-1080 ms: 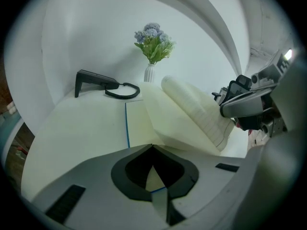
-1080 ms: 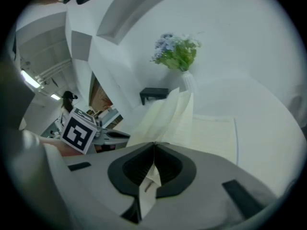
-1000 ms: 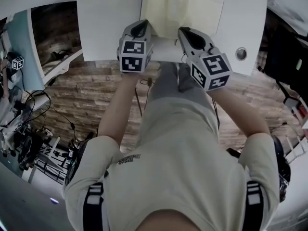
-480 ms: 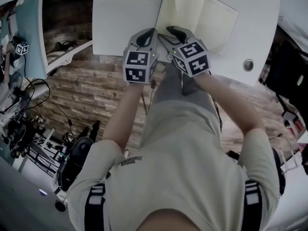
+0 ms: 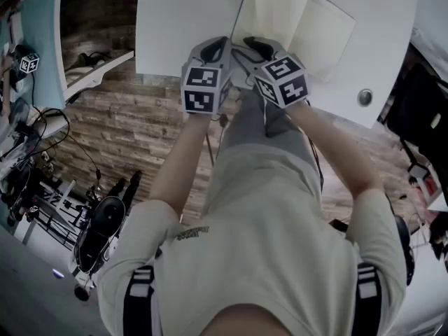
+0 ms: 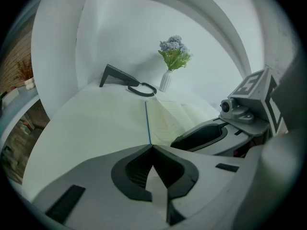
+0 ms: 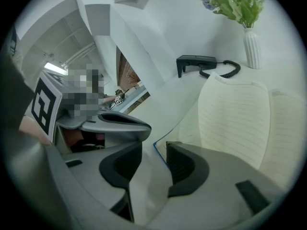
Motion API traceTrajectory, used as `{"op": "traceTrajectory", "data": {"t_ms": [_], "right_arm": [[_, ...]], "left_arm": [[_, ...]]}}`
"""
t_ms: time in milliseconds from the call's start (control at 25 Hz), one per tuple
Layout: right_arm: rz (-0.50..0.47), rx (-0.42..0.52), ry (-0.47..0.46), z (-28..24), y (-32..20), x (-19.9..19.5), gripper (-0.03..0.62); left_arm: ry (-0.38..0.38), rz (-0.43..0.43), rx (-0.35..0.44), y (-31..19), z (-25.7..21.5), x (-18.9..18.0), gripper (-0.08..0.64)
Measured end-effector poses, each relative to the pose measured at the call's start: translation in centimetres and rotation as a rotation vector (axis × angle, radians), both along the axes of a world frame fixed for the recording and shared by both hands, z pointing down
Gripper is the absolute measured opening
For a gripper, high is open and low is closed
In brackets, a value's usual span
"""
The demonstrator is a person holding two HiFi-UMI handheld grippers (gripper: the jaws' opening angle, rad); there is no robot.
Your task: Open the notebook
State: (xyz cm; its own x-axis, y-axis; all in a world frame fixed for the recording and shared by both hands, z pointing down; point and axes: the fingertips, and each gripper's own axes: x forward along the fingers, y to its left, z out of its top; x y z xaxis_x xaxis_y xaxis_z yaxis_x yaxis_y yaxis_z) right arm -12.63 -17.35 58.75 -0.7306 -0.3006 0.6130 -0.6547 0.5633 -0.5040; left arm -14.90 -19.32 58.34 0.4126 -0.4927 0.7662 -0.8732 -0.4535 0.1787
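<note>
The notebook (image 5: 294, 23) lies open on the white table (image 5: 182, 26), cream lined pages up, with a thin blue cover edge (image 6: 147, 123) along its left side. My left gripper (image 5: 218, 45) sits at the near left corner. Its tips meet right where the blue edge ends (image 6: 151, 145), shut on the cover there. My right gripper (image 5: 250, 45) is close beside it, jaws open. The blue corner (image 7: 160, 152) lies in the gap without touching either pad. In the right gripper view the lined pages (image 7: 235, 114) curve up to the right.
A white vase of flowers (image 6: 168, 78) and a black device with a looped cord (image 6: 127, 78) stand at the table's far side. A round metal grommet (image 5: 365, 97) is set in the table near the right. Cables and gear clutter the floor (image 5: 42, 187) at the left.
The pages that stood upright a second ago now lie flat, and the notebook is open. My right gripper has moved left and down to the near left corner, beside the left gripper.
</note>
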Motion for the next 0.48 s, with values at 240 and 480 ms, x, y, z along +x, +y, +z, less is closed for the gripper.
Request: {"op": "traceTrajectory", "data": {"t_ms": [240, 480], "right_arm": [[-0.073, 0.03, -0.069, -0.8, 1.1, -0.5, 0.233], [-0.053, 0.012, -0.18, -2.2, 1.4, -0.3, 0.247]], "left_arm": [[0.02, -0.038, 0.018, -0.1, -0.9, -0.7, 0.006], [0.017, -0.037, 0.035, 0.3, -1.5, -0.7, 0.008]]}}
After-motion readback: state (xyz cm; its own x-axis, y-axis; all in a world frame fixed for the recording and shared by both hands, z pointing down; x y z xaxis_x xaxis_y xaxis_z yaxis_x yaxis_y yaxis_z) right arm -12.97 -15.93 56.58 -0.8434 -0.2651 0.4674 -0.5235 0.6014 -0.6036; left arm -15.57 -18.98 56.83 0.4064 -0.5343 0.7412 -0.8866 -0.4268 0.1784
